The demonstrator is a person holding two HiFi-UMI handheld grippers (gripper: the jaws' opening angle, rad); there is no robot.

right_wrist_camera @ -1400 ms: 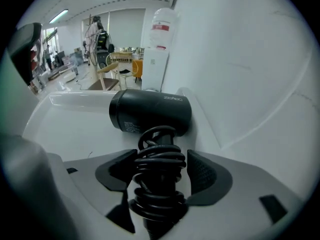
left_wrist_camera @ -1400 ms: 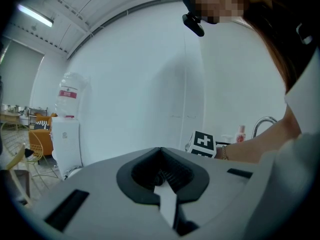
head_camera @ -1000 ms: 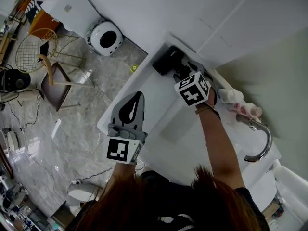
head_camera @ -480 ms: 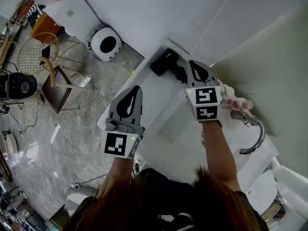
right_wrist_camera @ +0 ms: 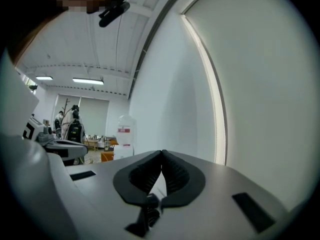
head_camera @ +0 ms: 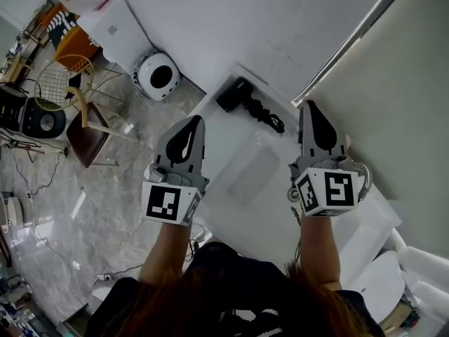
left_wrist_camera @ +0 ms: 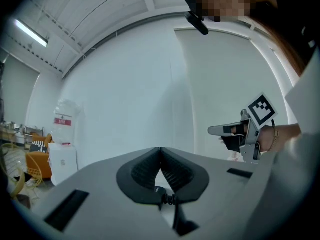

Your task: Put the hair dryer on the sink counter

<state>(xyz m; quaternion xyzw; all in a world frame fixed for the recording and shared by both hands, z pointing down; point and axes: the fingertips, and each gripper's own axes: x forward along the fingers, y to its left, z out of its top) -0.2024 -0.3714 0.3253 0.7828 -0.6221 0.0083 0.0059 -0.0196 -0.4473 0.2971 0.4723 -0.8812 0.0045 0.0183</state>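
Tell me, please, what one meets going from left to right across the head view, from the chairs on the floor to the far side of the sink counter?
yellow wire chair -> left gripper -> hair dryer -> right gripper

You have bright, even light. The ceiling tubes (right_wrist_camera: 87,80) glow in your right gripper view, and a lit strip (right_wrist_camera: 216,104) runs up the wall (right_wrist_camera: 165,99). Both gripper views bend hard toward black corners, with a soft foreground. Shadows are faint.
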